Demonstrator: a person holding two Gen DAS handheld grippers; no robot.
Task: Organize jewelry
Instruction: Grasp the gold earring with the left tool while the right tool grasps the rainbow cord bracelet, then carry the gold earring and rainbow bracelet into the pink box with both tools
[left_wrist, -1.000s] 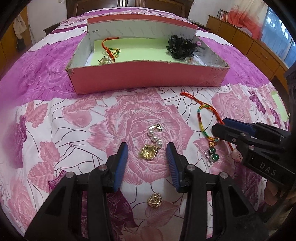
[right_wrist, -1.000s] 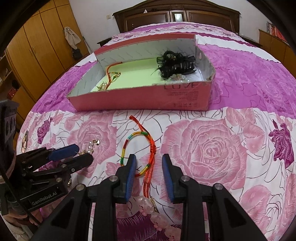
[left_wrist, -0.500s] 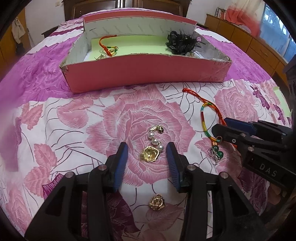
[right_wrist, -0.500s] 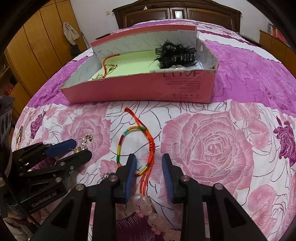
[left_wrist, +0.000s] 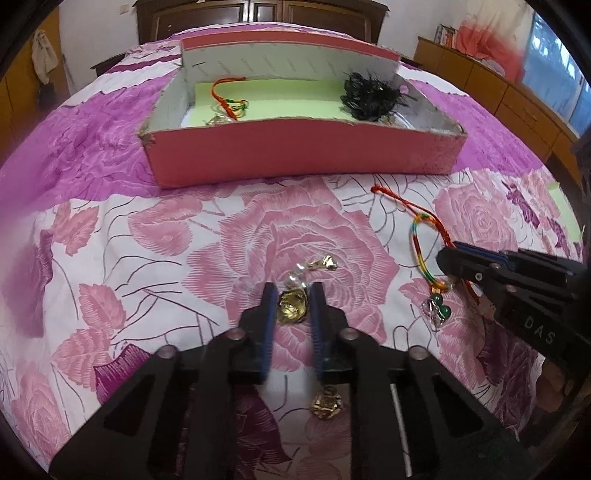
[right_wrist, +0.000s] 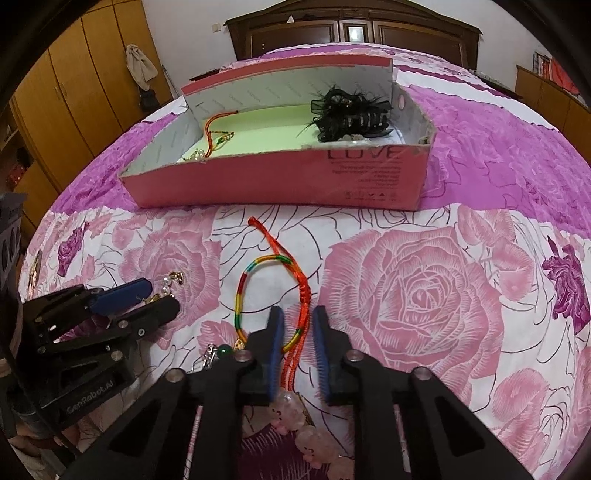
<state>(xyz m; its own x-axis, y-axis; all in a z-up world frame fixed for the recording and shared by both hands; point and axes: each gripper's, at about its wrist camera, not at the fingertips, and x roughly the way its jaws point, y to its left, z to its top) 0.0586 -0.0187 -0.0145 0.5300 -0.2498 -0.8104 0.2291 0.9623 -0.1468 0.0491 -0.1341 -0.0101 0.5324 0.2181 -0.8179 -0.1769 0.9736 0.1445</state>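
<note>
Both tongs are down on the bedspread. At lower centre of its own view, the left gripper is clenched on the gold flower earring. The right gripper is closing, with the red cord bracelet between jaws not yet pressing it. Up top, the pink box already holds a cord piece and a black hair clip. Left to sort, I judge: a second gold earring and pink beads. Wooden wardrobes stand at upper left.
</note>
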